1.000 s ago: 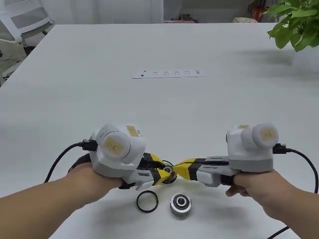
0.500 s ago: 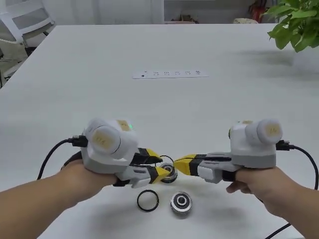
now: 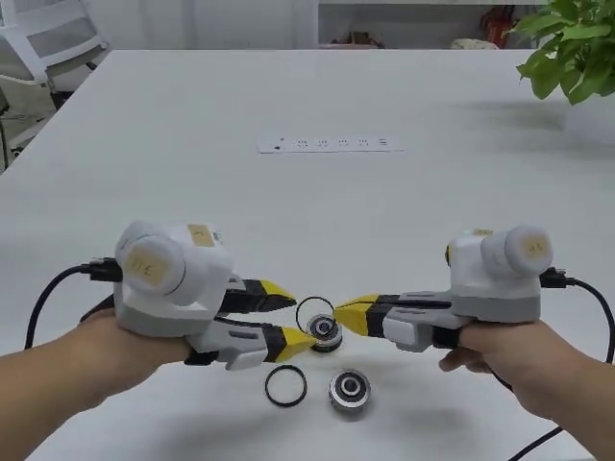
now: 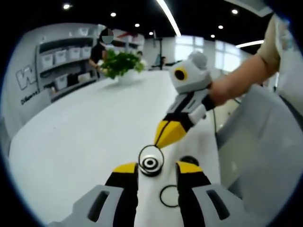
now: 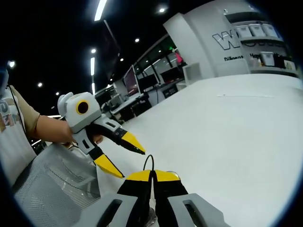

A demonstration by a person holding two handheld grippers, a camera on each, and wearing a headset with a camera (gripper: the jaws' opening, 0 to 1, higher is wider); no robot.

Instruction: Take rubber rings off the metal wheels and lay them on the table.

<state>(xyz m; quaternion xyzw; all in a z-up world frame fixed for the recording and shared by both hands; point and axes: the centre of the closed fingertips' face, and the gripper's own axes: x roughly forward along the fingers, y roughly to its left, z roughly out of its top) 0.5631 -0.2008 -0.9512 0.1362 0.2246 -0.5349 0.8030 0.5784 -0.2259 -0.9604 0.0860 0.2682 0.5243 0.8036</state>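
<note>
While the left gripper [image 3: 288, 315] stands released, jaws spread, a wheel [image 3: 324, 332] lies on the table [image 3: 384, 221] just at its tips, ungripped. The right gripper [image 3: 341, 313] is clenched on a thin black ring [image 3: 297, 313], pinched at the rim and held upright directly above that wheel. Contact between the two cannot be told. A second ring [image 3: 266, 387] lies flat beside a second wheel [image 3: 349, 392], nearer the person.
</note>
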